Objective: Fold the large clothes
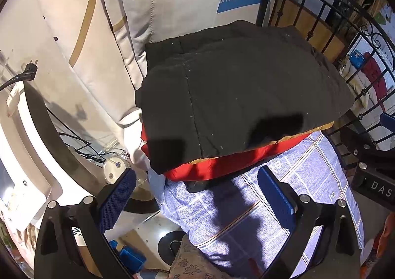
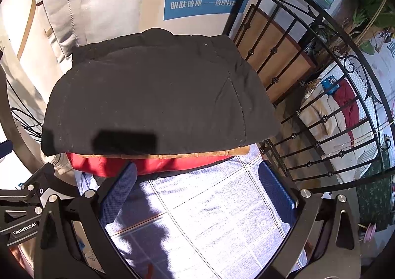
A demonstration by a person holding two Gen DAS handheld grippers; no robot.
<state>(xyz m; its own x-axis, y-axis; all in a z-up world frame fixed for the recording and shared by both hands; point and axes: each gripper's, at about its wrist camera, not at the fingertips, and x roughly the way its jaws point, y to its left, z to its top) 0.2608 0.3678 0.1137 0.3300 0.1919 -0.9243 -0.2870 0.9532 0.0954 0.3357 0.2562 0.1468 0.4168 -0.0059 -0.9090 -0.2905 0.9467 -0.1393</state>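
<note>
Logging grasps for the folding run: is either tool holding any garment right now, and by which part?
Nothing is held. The left tool and right tool are both open, short of the folded black garment.

We see only thin front edges of the red garment [image 2: 148, 164] and tan layer [image 2: 197, 153] under the black coat [image 2: 158, 96]; the checked cloth [image 2: 222, 217] beneath runs off the bottom edge.

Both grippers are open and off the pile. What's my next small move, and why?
Probably pull both back and stop: the black garment already lies folded flat atop the red one on the checked sheet, and the left gripper and right gripper hold nothing.
</note>
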